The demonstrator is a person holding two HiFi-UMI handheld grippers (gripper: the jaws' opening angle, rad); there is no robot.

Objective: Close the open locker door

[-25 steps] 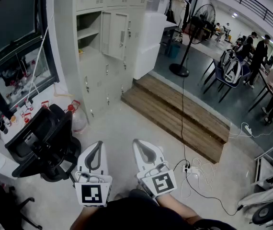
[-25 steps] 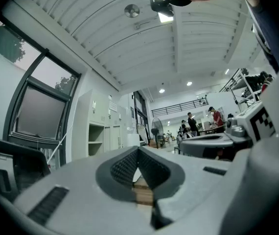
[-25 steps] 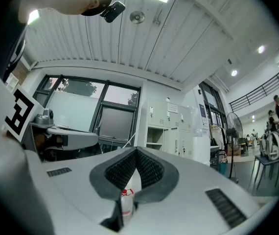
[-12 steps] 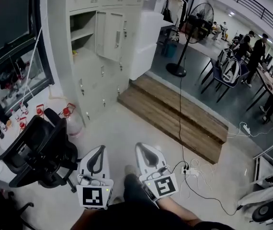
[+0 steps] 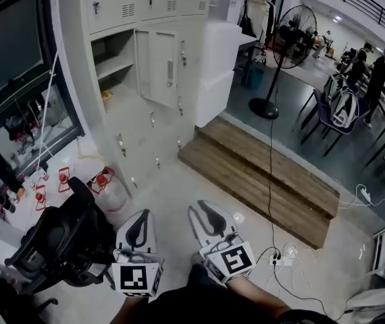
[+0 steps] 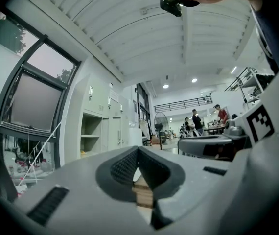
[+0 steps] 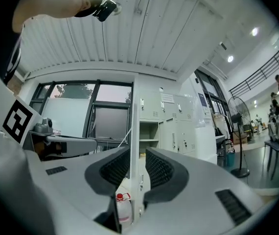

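Facing: lockers (image 5: 133,123) ahead, well apart from both my claws.
locker door (image 5: 160,66): hanging open in the upper rows, its compartment (image 5: 113,59) exposed on the left.
left gripper (image 5: 140,213): my jaws together, nothing between.
right gripper (image 5: 203,208): my jaws have just been opening; narrow gap, empty.
office chair (image 5: 64,245): near my left claw.

Pale grey lockers (image 5: 142,117), brown wooden step (image 5: 260,174)
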